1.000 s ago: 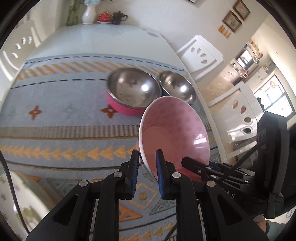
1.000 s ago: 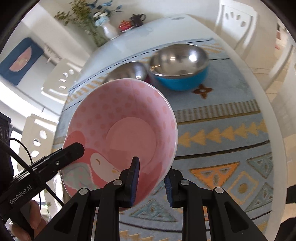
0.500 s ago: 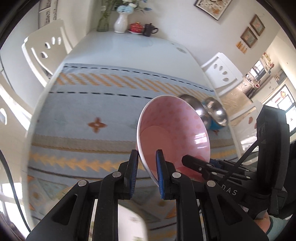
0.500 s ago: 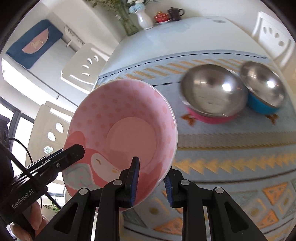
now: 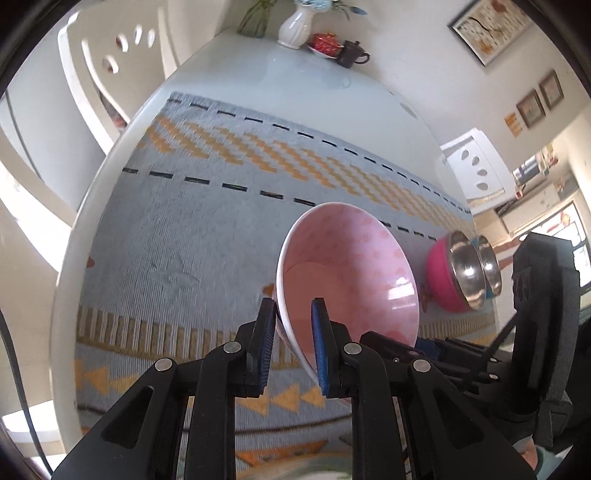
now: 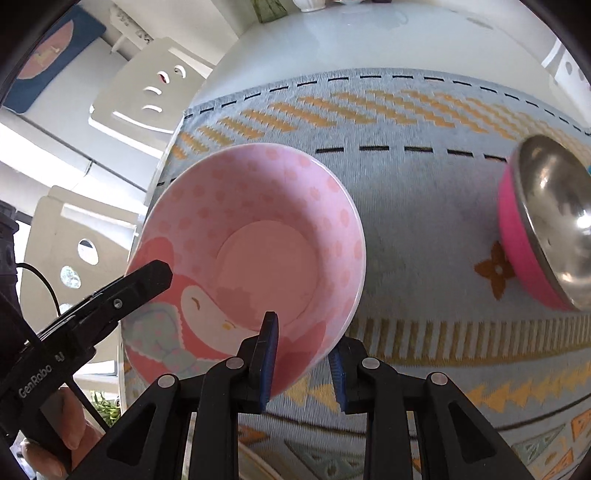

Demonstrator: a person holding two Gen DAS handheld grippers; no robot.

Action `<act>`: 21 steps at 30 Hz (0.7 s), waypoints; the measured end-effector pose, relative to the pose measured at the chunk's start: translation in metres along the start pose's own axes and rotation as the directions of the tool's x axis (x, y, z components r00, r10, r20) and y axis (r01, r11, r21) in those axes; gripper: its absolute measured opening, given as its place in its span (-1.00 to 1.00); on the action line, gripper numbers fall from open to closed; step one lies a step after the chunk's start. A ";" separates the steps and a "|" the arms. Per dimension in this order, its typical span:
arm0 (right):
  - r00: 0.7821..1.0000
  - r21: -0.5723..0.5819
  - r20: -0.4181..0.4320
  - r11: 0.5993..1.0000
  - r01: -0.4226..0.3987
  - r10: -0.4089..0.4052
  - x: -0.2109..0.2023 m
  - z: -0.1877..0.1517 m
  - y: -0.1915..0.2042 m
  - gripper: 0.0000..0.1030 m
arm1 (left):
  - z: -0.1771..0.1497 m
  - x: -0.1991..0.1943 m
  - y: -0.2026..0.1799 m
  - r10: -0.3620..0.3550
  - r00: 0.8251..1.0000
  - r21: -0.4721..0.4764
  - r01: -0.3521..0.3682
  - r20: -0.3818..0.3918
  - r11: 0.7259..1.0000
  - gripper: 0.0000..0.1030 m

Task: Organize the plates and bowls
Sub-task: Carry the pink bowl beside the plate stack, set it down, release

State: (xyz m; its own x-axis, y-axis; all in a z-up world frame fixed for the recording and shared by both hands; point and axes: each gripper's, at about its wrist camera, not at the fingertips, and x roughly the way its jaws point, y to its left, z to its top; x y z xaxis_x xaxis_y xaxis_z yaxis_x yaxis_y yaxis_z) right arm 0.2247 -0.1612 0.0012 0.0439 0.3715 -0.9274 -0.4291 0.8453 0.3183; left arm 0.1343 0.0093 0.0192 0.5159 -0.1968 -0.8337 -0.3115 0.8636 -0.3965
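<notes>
A pink dotted bowl (image 5: 354,273) with a cartoon figure inside hangs tilted above the patterned cloth. Both grippers clamp its rim. My left gripper (image 5: 293,343) is shut on the rim's near edge, one pad inside and one outside. My right gripper (image 6: 303,360) is shut on the opposite side of the pink bowl (image 6: 255,254). A steel bowl with a pink outside (image 5: 456,275) stands at the right, and a second steel bowl (image 5: 489,264) sits behind it. In the right wrist view the pink-sided steel bowl (image 6: 546,229) is at the right edge.
A grey and orange woven cloth (image 5: 207,221) covers the near part of the white table (image 5: 280,85). A vase (image 5: 295,26), a red dish (image 5: 325,42) and a dark teapot (image 5: 352,53) stand at the far end. White chairs (image 5: 107,62) flank the table.
Both grippers carried the pink bowl leftward across the cloth. The two steel bowls slid from the centre of view to the right edge. The grip on the bowl stayed the same.
</notes>
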 end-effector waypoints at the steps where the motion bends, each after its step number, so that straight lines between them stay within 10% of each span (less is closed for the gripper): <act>1: 1.000 0.001 -0.002 1.000 0.007 -0.007 0.002 0.003 0.001 -0.51 | 0.003 0.002 0.004 -0.011 1.000 -0.011 0.011 -0.002 1.000 -0.70; 21: 0.993 0.164 0.003 0.979 -0.121 0.122 -0.018 0.017 -0.026 -0.50 | 0.011 -0.028 0.031 -0.008 0.999 -0.050 0.010 0.044 0.999 -0.64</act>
State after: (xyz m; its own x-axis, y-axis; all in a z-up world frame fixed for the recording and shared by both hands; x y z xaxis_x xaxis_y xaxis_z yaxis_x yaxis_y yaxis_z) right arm 0.2506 -0.1829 0.0135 -0.0062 0.4730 -0.8811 -0.2774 0.8457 0.4559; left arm 0.1193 0.0468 0.0349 0.5527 -0.1829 -0.8131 -0.3456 0.8375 -0.4233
